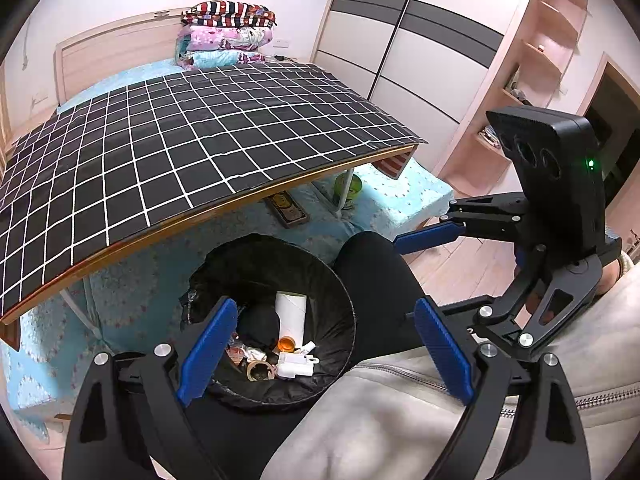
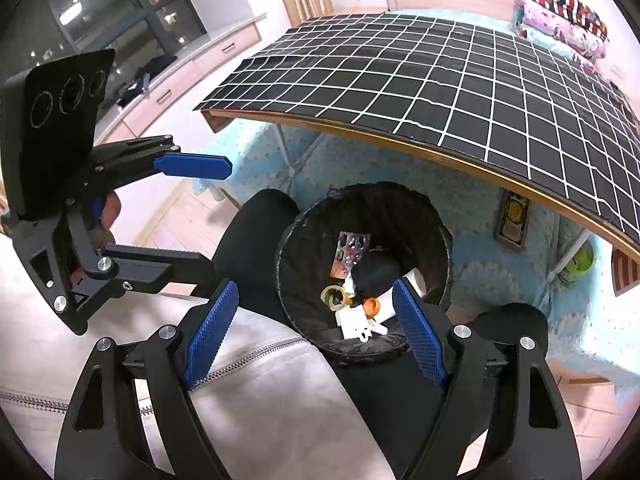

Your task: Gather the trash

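Observation:
A round bin lined with a black bag [image 1: 345,292] [image 2: 400,196] stands on the floor between the person's knees, below the table edge. In it lie a white cardboard tube [image 1: 291,314], an orange cap [image 1: 287,344] [image 2: 372,305], a tape roll [image 1: 260,370] [image 2: 334,296], a white plastic piece [image 1: 296,364] [image 2: 354,320], a blister pack [image 2: 352,246] and a black lump [image 2: 376,272]. My left gripper [image 1: 324,350] [image 2: 212,220] hangs open over the bin's near rim, nothing between its fingers. My right gripper [image 2: 316,332] [image 1: 420,272] is open and empty beside it.
A table under a black checked cloth [image 1: 180,140] [image 2: 480,100] overhangs a bed with a light-blue sheet. Under the table are a green can [image 1: 348,186] [image 2: 576,264] and a flat box [image 1: 288,208]. Black trouser legs [image 1: 376,280] and a pale jacket [image 2: 260,400] fill the foreground. A wardrobe [image 1: 420,40] stands at the right.

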A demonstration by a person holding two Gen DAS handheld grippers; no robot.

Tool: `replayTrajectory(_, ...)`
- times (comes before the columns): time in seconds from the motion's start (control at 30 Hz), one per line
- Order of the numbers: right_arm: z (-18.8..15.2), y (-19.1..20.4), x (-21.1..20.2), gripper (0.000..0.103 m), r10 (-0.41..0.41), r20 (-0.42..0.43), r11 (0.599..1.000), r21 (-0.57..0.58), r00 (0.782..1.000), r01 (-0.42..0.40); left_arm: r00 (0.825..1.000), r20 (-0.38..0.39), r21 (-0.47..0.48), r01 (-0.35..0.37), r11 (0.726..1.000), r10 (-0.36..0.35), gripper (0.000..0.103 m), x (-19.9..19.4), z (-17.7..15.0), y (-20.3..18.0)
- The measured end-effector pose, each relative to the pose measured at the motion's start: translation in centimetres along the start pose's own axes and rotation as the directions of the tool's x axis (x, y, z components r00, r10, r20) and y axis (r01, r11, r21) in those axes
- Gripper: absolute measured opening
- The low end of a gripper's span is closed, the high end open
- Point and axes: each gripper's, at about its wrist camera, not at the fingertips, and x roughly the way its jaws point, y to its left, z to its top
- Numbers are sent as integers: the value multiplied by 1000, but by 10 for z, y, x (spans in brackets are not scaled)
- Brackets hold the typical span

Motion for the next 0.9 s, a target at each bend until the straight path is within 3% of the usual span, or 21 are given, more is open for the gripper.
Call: replayTrajectory(0.9,-1,1,2,79,2,3,1000,9,1000,-2,1000,-14,-13,-3,1000,3,87,4,0,2)
